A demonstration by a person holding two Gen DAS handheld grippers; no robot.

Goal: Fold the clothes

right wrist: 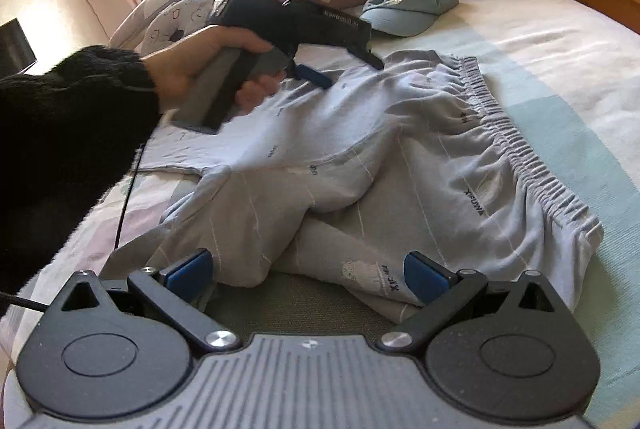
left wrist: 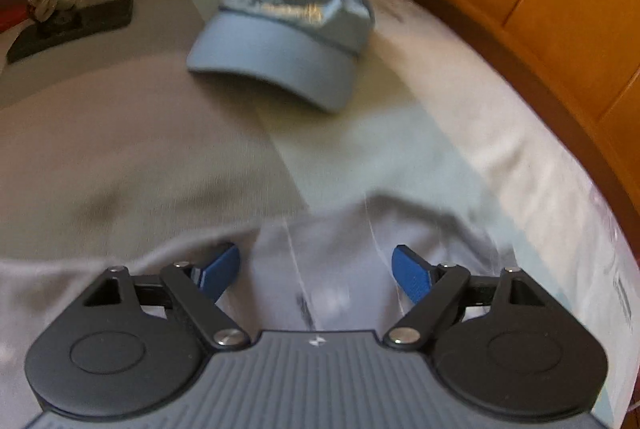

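Left wrist view: my left hand-held gripper (left wrist: pixel 316 269) is spread wide, nothing between the blue pads (left wrist: pixel 412 279). Below them, at the bottom centre of the frame, lies the pale grey garment (left wrist: pixel 332 245) on the bed (left wrist: pixel 460 133). A blue cap (left wrist: pixel 280 33) sits in the upper middle, well apart from the cloth. A dark flat object (left wrist: pixel 72 29) with a flower ornament is at the upper left. The frame is blurred, so I cannot tell whether the pads touch the fabric.

Right wrist view: my right hand-held gripper (right wrist: pixel 310 275) is also spread, empty, and hangs over the near edge of the garment (right wrist: pixel 380 157) at the bottom of the frame. The cloth fills the centre, rumpled, with its gathered waistband (right wrist: pixel 532 157) running down the right. My left hand (right wrist: pixel 208 65) holds the other tool at the upper left, over the far edge of the cloth.

Risks, as I judge them: the ridge bunched across the middle could get folded in as a crease. A grab at the rumpled part may catch only the top layer, or the sheet too. The cap is near the far edge and could be swept along.
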